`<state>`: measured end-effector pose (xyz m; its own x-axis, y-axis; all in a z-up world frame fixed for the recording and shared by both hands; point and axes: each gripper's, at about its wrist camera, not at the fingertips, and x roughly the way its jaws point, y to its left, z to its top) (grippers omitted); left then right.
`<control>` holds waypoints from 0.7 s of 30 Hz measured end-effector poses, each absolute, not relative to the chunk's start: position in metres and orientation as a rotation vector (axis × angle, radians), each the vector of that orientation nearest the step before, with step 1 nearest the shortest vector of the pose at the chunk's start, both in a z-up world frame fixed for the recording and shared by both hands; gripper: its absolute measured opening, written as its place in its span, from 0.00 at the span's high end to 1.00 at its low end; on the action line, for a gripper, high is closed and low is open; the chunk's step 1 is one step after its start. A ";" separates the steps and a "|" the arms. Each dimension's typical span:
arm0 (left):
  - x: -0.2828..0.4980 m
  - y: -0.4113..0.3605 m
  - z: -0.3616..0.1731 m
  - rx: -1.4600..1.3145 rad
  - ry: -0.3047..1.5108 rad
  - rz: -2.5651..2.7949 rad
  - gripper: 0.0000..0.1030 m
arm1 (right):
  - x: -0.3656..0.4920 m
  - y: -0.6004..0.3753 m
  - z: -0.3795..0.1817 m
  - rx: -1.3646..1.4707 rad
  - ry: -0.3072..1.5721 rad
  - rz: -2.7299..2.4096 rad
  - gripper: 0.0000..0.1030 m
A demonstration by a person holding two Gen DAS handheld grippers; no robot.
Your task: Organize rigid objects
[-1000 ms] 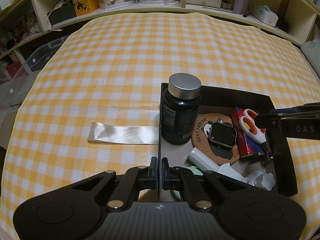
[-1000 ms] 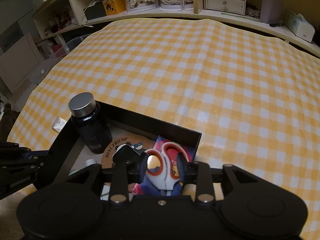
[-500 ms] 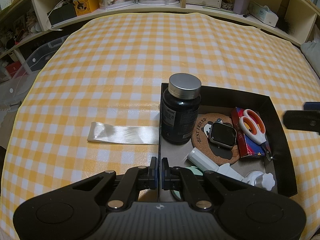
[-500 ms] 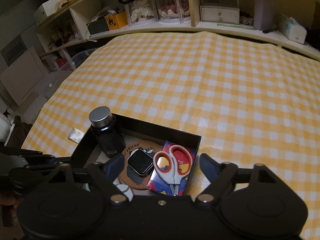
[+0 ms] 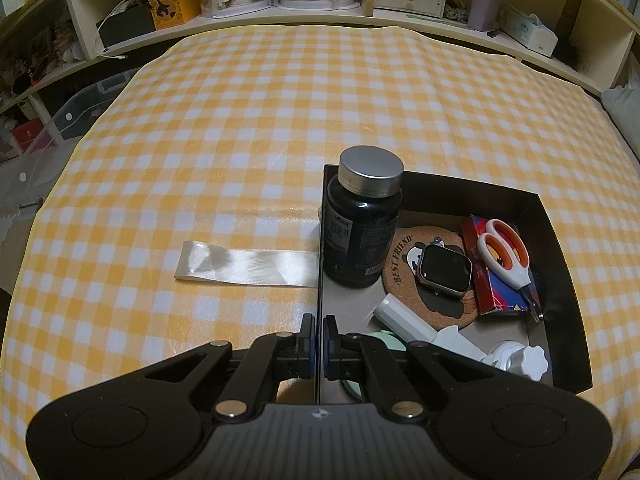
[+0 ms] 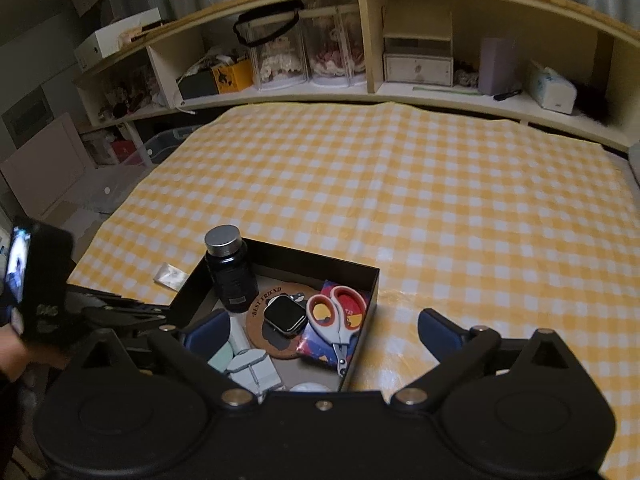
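**Inspector:** Fingers of the left gripper (image 5: 319, 344) are pressed together on the near left wall of the black tray (image 5: 556, 240), one pad inside it and one outside. The right gripper (image 6: 320, 334) hangs above the tray's near edge with its fingers (image 6: 438, 330) spread wide and nothing between them.

**Assistant:** And the objects to be organized?

**Inspector:** All lie in the tray on the checked table (image 5: 280, 100). The dark bottle (image 5: 362, 220) stands upright in the far left corner. The smartwatch (image 5: 444, 268) rests on the cork coaster (image 5: 404, 256). The scissors (image 5: 506, 256) lie across a red and blue packet (image 5: 496, 292) by the right wall. A white tube (image 5: 404, 318) and a white knob (image 5: 524, 362) sit near the front. A satin ribbon (image 5: 244, 266) lies outside, reaching the tray's left wall.

**Assistant:** Judgement on the step in hand?

**Inspector:** Placement appears finished; the right gripper is clear of the contents. To do it well, the left should hold the wall steady without tilting the tray, since the tall bottle could topple. The right should move straight away, keeping clear of the scissor handles.
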<state>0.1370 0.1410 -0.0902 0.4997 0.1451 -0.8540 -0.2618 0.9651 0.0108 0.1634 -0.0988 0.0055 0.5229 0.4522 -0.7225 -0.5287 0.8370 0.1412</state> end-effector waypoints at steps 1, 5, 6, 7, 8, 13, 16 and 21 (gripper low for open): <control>0.136 0.139 -0.089 -0.125 1.017 0.251 0.95 | 0.159 -0.101 0.007 -0.096 0.827 0.585 0.02; 0.125 0.128 -0.075 -0.140 0.981 0.234 0.74 | 0.140 -0.113 0.011 -0.077 0.803 0.575 0.02; 0.122 0.124 -0.071 -0.141 0.969 0.228 0.69 | 0.136 -0.116 0.012 -0.075 0.797 0.569 0.02; 0.117 0.120 -0.065 -0.146 0.951 0.214 0.68 | 0.133 -0.119 0.012 -0.071 0.791 0.565 0.02; 0.112 0.117 -0.061 -0.151 0.939 0.202 0.66 | 0.130 -0.122 0.014 -0.066 0.784 0.560 0.02; 0.079 0.098 -0.031 -0.166 0.847 0.173 0.45 | 0.115 -0.135 0.019 -0.037 0.754 0.541 0.02; 0.059 0.090 -0.014 -0.178 0.787 0.175 0.34 | 0.107 -0.142 0.021 -0.027 0.736 0.524 0.02; 0.028 0.079 0.006 -0.178 0.719 0.188 0.22 | 0.095 -0.149 0.023 -0.024 0.714 0.511 0.02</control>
